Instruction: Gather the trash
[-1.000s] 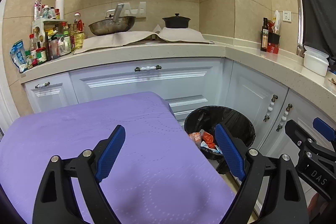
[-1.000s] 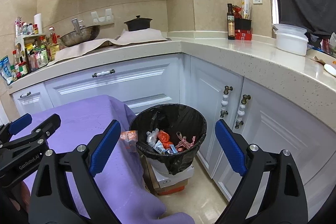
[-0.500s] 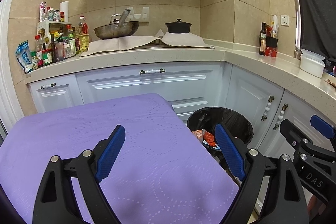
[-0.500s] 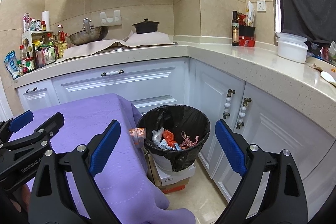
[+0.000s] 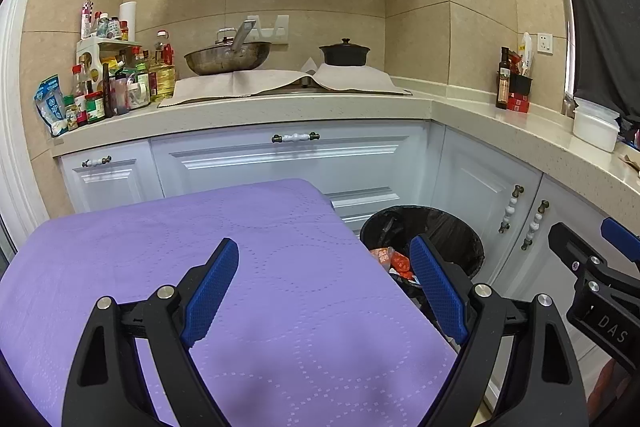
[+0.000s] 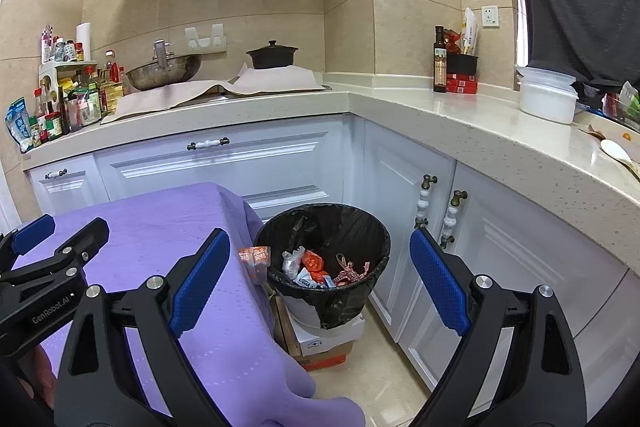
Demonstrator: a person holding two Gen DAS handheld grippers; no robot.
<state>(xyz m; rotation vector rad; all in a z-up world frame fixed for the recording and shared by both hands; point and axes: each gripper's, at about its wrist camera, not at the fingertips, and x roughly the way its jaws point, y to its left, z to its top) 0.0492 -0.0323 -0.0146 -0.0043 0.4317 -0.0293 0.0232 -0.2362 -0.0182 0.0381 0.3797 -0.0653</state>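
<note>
Both grippers hung wide apart and empty. The left gripper sat above the purple cloth, blue pads well spread, nothing between them. The right gripper pointed down toward the bin, jaws just as wide, nothing gripped. The bin, lined with a black bag, stood on a box in the corner by the white cabinets, just beside the cloth's draped edge. Inside lay the trash: crumpled wrappers, red and white, and a checked ribbon piece. One orange wrapper sat against the cloth's edge, right next to the bin's rim; whether it rested on the cloth or hung there, hard to tell. Up on the counter stood a wok, a black pot, a bottle and a white tub.
</note>
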